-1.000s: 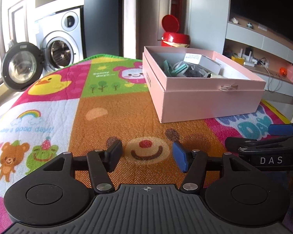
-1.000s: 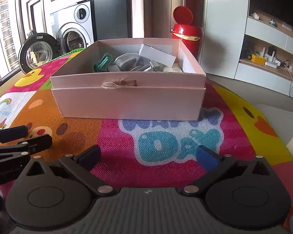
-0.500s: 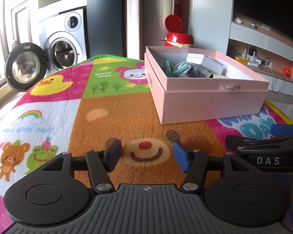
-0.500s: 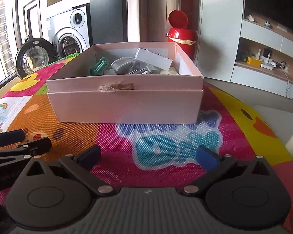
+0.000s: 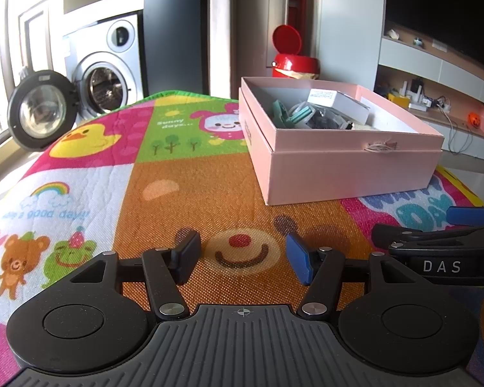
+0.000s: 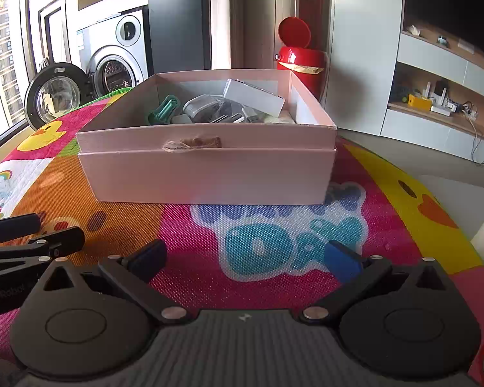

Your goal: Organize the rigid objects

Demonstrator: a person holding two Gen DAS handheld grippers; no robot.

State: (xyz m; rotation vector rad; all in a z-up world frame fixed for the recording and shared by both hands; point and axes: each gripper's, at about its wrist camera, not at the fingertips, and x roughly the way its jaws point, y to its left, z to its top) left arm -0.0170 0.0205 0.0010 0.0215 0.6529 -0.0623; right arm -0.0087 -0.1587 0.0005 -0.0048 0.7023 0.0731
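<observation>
Rigid objects, a jumble of grey, white and green plastic pieces [image 6: 216, 109], lie inside an open pink cardboard box [image 6: 206, 177] on a colourful cartoon play mat [image 5: 80, 177]. Left gripper [image 5: 242, 258] hovers spread and empty; right gripper [image 6: 247, 259], also spread and empty, faces the box.

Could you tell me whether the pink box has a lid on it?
No, the pink box is open on top, with its jumbled contents showing.

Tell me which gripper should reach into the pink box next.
Right, probably. The right gripper faces the box squarely, jaws wide open. The left gripper sits off to the box's side, open but narrower.
</observation>
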